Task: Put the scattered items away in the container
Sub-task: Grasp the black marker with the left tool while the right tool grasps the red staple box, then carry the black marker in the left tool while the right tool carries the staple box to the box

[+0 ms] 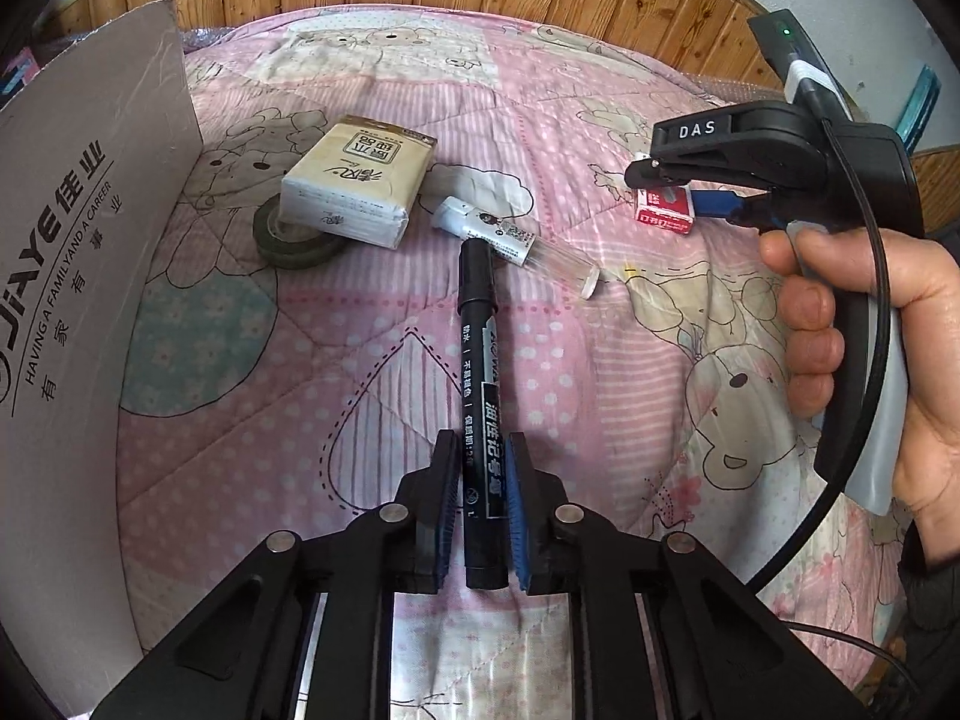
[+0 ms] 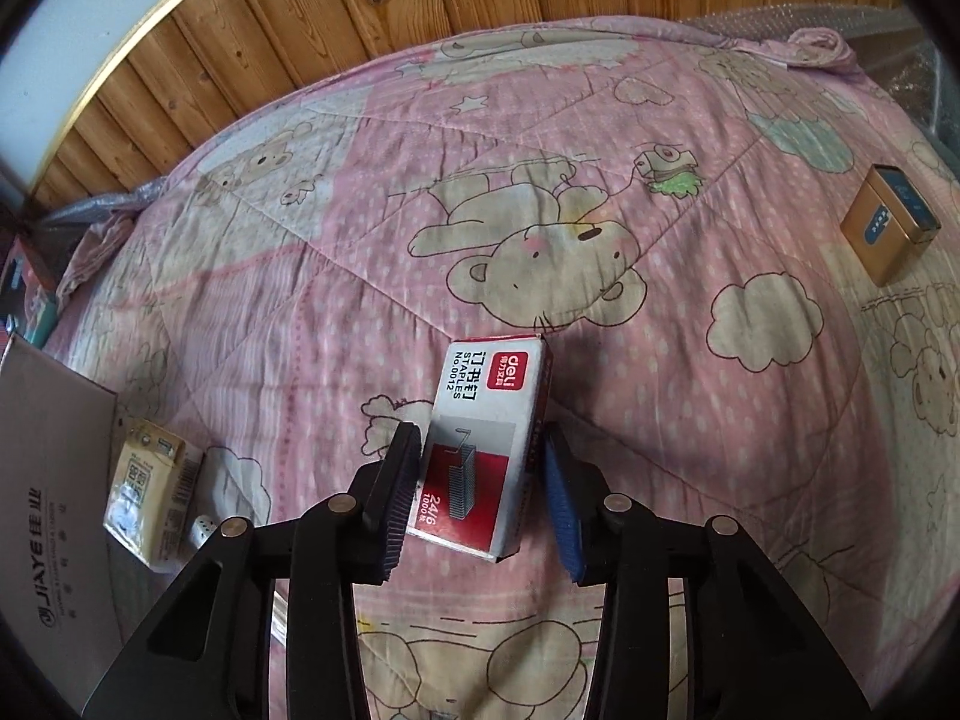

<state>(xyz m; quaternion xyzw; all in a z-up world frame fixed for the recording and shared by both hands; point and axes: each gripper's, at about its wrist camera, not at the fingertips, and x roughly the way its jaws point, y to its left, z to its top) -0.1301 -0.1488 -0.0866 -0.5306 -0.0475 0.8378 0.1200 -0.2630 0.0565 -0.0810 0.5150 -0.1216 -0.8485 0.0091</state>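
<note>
The left hand-held gripper (image 1: pixel 478 510) is clamped on a black marker (image 1: pixel 478 372) that points ahead over the quilted bed (image 1: pixel 372 360); beyond its tip lie a clear tube (image 1: pixel 516 237), a tissue pack (image 1: pixel 354 180) and, to the left, the cardboard box (image 1: pixel 78 276); the right hand-held gripper (image 2: pixel 480 501) sits narrow around a staples box (image 2: pixel 486 450), whether gripping I cannot tell; a gold tin (image 2: pixel 888 228) lies far right.

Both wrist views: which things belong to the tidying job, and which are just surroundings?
Job:
black marker in left gripper
staples box between right gripper fingers
tissue pack
tape roll
clear tube
gold tin
cardboard box

Surroundings:
pink quilt
wood panelling
</note>
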